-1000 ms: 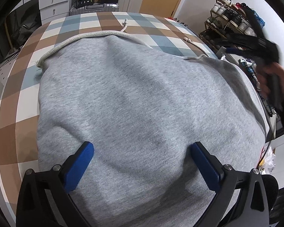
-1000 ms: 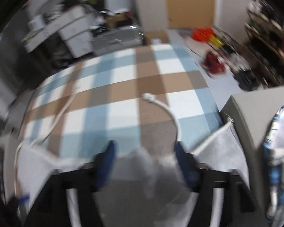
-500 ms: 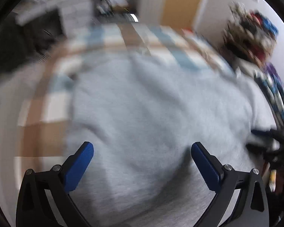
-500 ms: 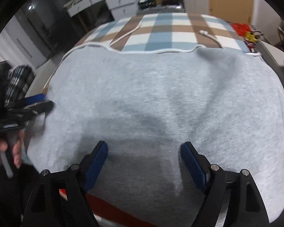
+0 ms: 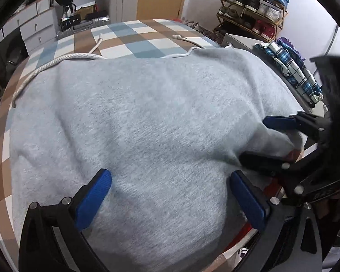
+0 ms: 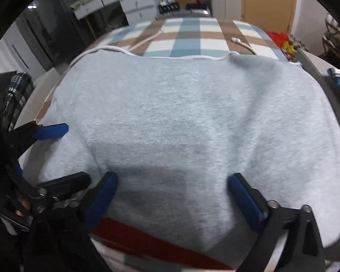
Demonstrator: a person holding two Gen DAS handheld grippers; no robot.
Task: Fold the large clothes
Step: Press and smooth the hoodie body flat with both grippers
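The left hand-held gripper (image 5: 170,200) hovers wide apart over the grey sweatshirt (image 5: 147,124), which hides most of the checked desk (image 5: 133,34). The right hand-held gripper (image 6: 172,198) is equally wide. Writing on its body is unreadable.

Both wrist views low, close, facing forward, sharing sweatshirt (image 5: 147,124)
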